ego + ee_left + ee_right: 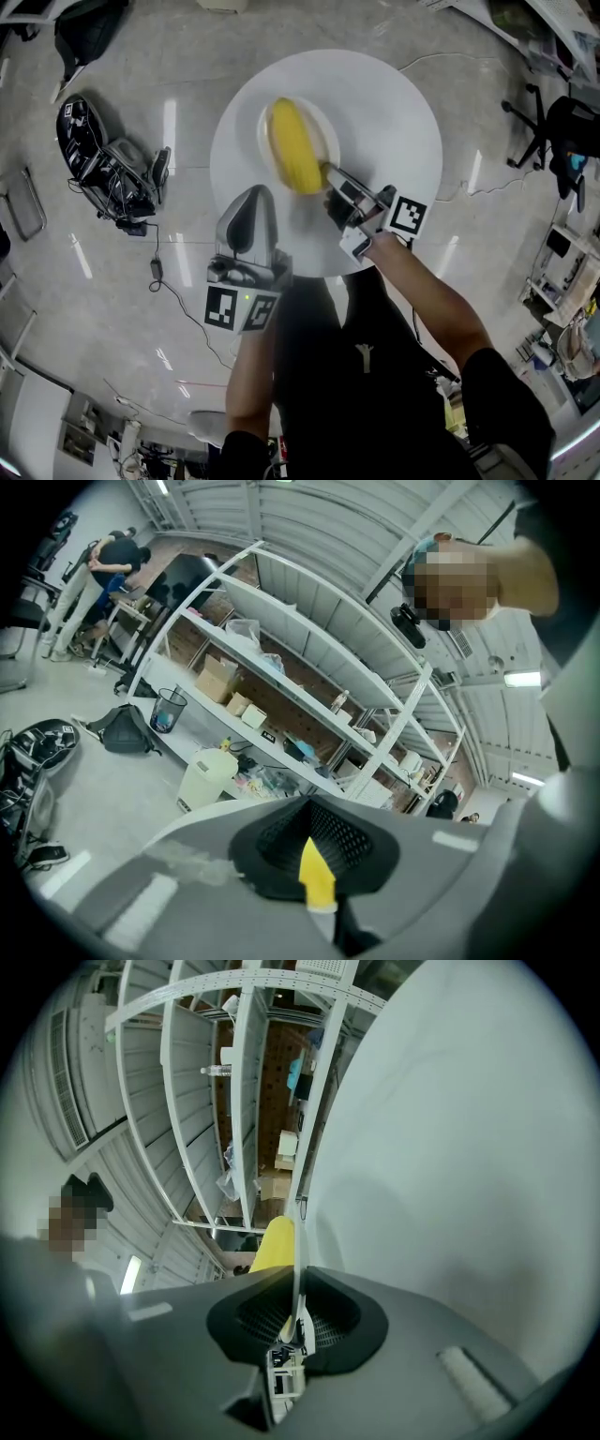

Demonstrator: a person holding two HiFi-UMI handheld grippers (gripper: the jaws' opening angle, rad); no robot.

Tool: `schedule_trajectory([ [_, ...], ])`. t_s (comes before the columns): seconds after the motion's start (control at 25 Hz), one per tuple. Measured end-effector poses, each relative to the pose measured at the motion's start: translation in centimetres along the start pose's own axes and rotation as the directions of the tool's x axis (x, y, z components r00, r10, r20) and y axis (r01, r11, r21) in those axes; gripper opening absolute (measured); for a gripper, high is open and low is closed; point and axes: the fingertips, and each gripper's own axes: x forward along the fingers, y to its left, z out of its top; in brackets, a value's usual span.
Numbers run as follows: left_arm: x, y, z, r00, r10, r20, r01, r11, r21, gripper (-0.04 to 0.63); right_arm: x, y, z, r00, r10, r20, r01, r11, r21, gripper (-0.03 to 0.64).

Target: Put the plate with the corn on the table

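Note:
A white plate [327,125] carrying a yellow corn cob [294,146] is over the middle of the round white table [398,103]. My right gripper [330,174] is shut on the plate's near rim. In the right gripper view the thin rim [298,1269] runs between the pads, with the corn [272,1242] beyond and the table [450,1147] alongside. I cannot tell whether the plate touches the tabletop. My left gripper [249,194] hovers over the table's near left edge, jaws shut, holding nothing. In the left gripper view only a small yellow sliver shows at the seam of the left gripper [315,857].
A dark bag and tangled equipment [105,159] lie on the floor left of the table, with a cable [173,291] trailing from them. An office chair [551,131] stands at the right. White shelving [309,667] and a pale bin [206,775] are beyond the table.

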Motion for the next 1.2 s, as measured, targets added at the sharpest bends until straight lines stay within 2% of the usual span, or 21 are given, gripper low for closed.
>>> schedule_trajectory([
  [0.72, 0.1, -0.3, -1.1, 1.0, -0.009, 0.005, 0.009, 1.0, -0.018, 0.003, 0.0, -1.3, -0.3, 1.0, -0.029, -0.004, 0.029, 1.0, 0.01, 0.043],
  [1.2, -0.4, 0.0, -1.0, 1.0, -0.007, 0.015, 0.007, 1.0, -0.017, 0.003, 0.1, -1.6, -0.1, 0.997, -0.081, 0.006, 0.081, 0.997, 0.014, 0.043],
])
